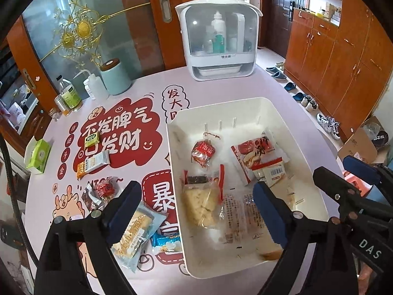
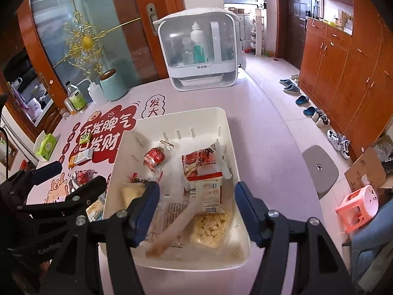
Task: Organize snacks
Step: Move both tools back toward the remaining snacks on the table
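Note:
A white plastic bin (image 1: pixel 245 103) (image 2: pixel 184 113) stands on the pink table and holds several snack packs, among them a small red candy pack (image 1: pixel 202 151) (image 2: pixel 154 158), a red-and-white bread pack (image 1: pixel 255 153) (image 2: pixel 203 163) and a clear pack of yellow cake (image 1: pixel 200 202). My left gripper (image 1: pixel 196 201) is open and empty over the bin's left rim. My right gripper (image 2: pixel 196 206) is open and empty above the bin's near part. Loose snacks lie left of the bin: a blue cake pack (image 1: pixel 136 233), a small blue pack (image 1: pixel 165 243), a red candy (image 1: pixel 105 189), an orange-and-white bar (image 1: pixel 92 163) and a green packet (image 1: pixel 91 139).
A white lidded cabinet with bottles (image 1: pixel 218 39) (image 2: pixel 199 49) stands at the table's far edge. A teal canister (image 1: pixel 114 77), a squeeze bottle (image 1: pixel 89 86) and jars (image 1: pixel 70 95) stand far left. A green tissue box (image 1: pixel 38 156) sits at the left edge. Shoes, a pink stool (image 2: pixel 358 206) and cardboard boxes are on the floor, right.

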`<state>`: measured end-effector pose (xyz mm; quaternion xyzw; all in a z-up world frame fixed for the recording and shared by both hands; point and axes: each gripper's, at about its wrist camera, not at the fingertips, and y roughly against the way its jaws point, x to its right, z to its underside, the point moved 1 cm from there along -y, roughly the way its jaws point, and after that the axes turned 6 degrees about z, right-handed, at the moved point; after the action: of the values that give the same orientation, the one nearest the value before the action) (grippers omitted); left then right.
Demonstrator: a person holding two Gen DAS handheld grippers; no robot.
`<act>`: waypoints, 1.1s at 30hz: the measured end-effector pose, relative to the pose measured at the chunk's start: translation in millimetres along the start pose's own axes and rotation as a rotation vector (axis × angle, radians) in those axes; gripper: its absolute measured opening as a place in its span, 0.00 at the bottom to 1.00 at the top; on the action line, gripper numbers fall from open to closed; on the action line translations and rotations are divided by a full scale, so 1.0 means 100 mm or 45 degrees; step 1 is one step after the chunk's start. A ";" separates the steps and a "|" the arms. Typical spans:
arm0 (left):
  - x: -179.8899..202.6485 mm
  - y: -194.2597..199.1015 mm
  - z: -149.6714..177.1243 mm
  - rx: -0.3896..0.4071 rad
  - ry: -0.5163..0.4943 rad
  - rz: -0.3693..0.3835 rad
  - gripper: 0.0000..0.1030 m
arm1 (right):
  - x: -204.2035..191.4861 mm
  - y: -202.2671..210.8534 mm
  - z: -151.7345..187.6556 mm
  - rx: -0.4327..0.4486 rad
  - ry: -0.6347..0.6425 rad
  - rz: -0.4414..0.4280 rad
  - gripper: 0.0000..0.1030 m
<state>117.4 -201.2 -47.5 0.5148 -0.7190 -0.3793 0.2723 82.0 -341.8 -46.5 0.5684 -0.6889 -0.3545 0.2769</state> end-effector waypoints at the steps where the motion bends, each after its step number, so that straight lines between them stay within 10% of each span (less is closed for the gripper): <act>1: 0.00 0.00 0.01 -0.001 -0.003 -0.004 0.89 | -0.01 0.02 0.01 0.001 0.001 -0.008 0.63; 21: -0.21 0.32 0.30 0.002 0.007 -0.129 0.89 | -0.22 0.22 0.13 0.032 0.061 -0.067 0.63; 33: -1.17 0.63 0.39 -0.005 -0.071 -0.330 0.89 | -0.75 0.21 0.08 0.045 0.143 -0.142 0.62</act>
<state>91.0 -68.6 -18.1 0.5921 -0.6531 -0.4269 0.2018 78.6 -264.9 -32.4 0.6296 -0.6457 -0.3248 0.2848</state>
